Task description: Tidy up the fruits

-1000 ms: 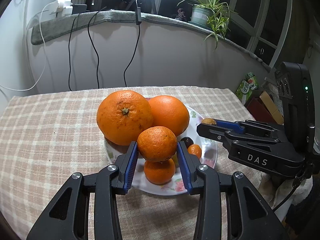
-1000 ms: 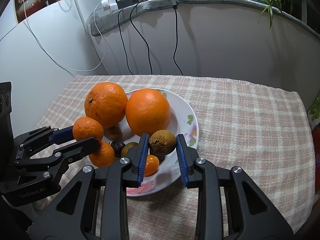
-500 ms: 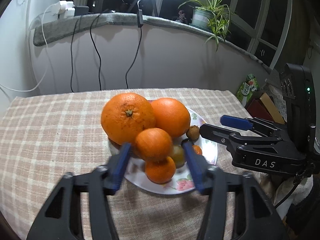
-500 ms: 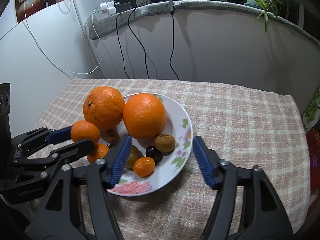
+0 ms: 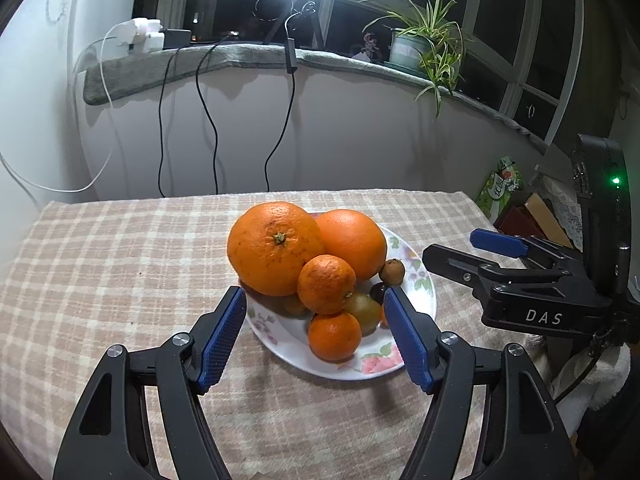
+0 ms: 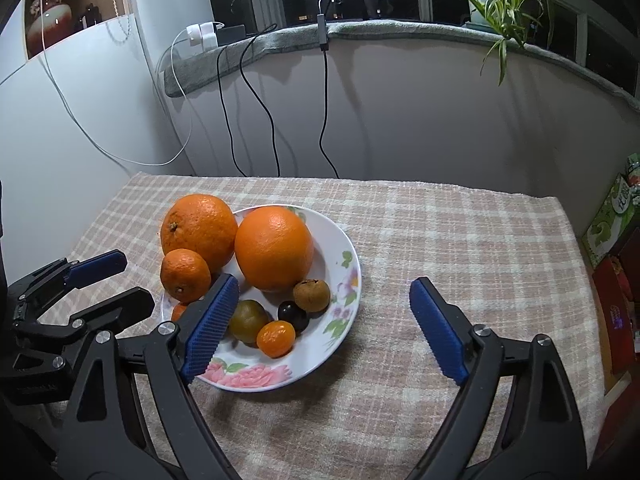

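Left wrist: we released the mandarin (image 5: 326,284) onto the plate (image 5: 424,280); both jaws spread, empty; brown fruit (image 6: 311,295) dropped at plate's 3 o'clock.

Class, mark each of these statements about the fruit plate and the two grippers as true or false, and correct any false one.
1. The left gripper is open and holds nothing. True.
2. The right gripper is shut on the small brown fruit. False: it is open, and that fruit lies on the plate.
3. Two large oranges sit side by side on the plate. True.
4. The tablecloth is plain white. False: it is checked beige.
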`<action>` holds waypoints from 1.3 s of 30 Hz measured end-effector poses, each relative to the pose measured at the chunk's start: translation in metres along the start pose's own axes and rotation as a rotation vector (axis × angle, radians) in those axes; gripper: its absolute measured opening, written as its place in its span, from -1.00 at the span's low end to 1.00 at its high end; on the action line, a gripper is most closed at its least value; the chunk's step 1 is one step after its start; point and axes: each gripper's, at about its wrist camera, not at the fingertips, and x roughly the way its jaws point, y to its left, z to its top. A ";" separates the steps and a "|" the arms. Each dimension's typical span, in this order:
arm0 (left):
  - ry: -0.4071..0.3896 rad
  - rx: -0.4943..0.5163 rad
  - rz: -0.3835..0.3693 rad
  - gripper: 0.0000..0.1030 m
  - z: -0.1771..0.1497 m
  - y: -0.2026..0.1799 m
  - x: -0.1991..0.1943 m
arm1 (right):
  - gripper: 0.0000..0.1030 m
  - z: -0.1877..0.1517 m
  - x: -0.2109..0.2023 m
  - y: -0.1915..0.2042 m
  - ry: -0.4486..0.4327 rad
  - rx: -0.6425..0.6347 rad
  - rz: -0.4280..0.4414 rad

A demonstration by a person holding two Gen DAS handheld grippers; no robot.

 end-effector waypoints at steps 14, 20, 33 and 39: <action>-0.033 -0.030 0.071 0.45 -0.008 0.011 -0.024 | 0.94 -0.007 -0.028 0.018 -0.074 0.001 -0.055; -0.045 -0.025 0.090 0.45 -0.010 0.012 -0.033 | 1.00 -0.010 -0.039 0.023 -0.103 -0.007 -0.107; -0.062 -0.022 0.109 0.56 -0.014 0.008 -0.043 | 1.00 -0.017 -0.051 0.031 -0.126 -0.026 -0.133; -0.067 -0.022 0.107 0.56 -0.013 0.007 -0.045 | 1.00 -0.018 -0.050 0.031 -0.125 -0.024 -0.134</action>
